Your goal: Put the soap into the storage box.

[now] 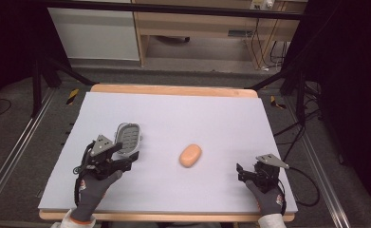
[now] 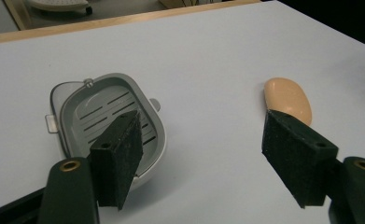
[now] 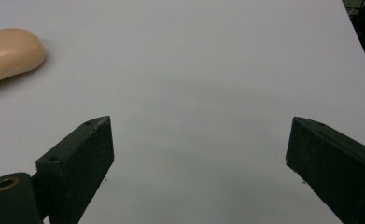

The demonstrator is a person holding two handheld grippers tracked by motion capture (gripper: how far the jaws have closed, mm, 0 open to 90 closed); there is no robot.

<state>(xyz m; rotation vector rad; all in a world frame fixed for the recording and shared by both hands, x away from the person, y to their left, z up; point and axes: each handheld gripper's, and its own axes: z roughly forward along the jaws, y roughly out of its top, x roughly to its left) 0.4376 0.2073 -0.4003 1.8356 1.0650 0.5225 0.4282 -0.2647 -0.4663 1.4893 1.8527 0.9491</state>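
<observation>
Tabletop (image 1: pixel 173 114), covered by a white sheet, carrying two things. The dish (image 1: pixel 127 137), a grey slotted soap tray, lies flat toward the left edge, about midway between far and near edges. The soap (image 1: pixel 190 155), an orange oval bar, lies bare on the sheet near the middle, well apart from the dish and to its right.

Left gripper (image 1: pixel 124 160) hovers at the near end of the dish; in the left gripper view its jaws stand spread, one over the dish's near rim (image 2: pixel 145 172), the other before the soap (image 2: pixel 287 99), with nothing between them. Right gripper (image 1: pixel 244 173) sits near the near right corner, well apart from the soap; in the right gripper view its jaws are likewise spread over bare sheet, the soap (image 3: pixel 10 52) off to the upper left.

Judged progress: the work appears to be placing the soap in the dish, and it stands at its start. The dish is empty, the soap untouched. Left to do: close a gripper on the soap, lift it, carry it over the dish, and set it down inside.
</observation>
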